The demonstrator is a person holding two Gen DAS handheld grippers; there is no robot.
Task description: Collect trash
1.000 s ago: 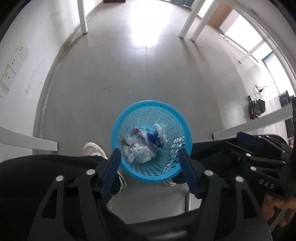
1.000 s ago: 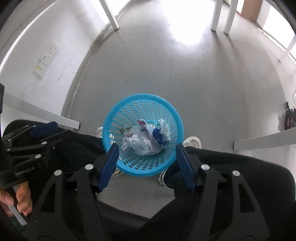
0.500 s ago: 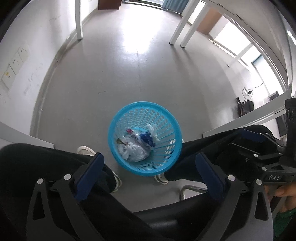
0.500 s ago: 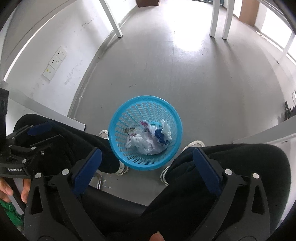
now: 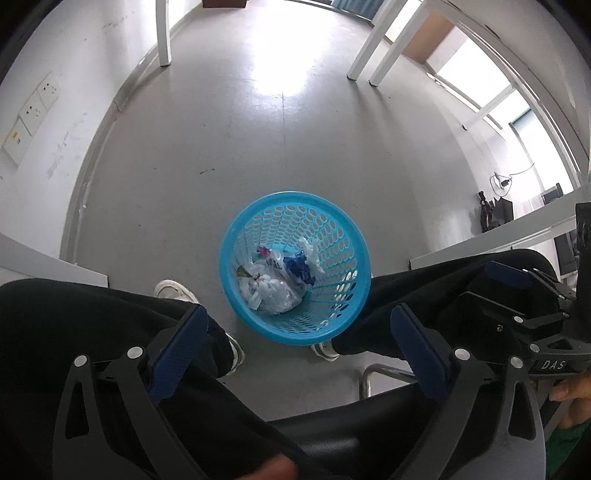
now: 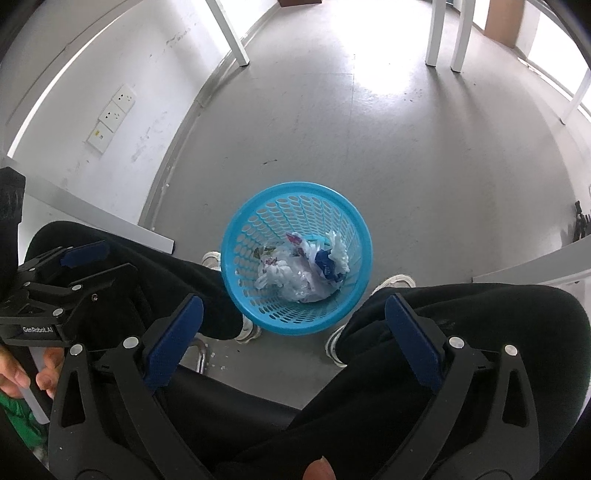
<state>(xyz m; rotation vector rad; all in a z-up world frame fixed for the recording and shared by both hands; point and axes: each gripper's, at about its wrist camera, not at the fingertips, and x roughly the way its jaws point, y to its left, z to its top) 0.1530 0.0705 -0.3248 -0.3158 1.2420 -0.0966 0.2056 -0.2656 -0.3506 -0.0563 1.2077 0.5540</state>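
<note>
1. A blue plastic basket [image 5: 295,266] full of little holes stands upright on the grey floor [image 5: 258,147].
2. The basket sits between the two legs of a person in black trousers [image 6: 461,332], who sits on a chair.
3. White shoes [image 6: 395,282] show on the floor on both sides of the basket.
4. Inside the basket, down at the bottom, lies the trash [image 5: 275,284]: crumpled white plastic bags, a dark blue wrapper and some small coloured bits.
5. The left gripper [image 5: 299,347] hangs above the person's lap and points down toward the basket.
6. Its two blue fingers [image 5: 177,350] are wide apart, and nothing is between them.
7. The right gripper [image 6: 295,332] also hangs above the lap and points down at the basket.
8. Its blue fingers [image 6: 412,341] are wide apart too, and they hold nothing.
9. In each view the other gripper shows at the side, with a hand [image 6: 22,373] around its handle.
10. White table legs [image 6: 439,33] stand farther away on the floor.
11. Wall sockets [image 6: 110,118] sit on the white wall to the left.
</note>
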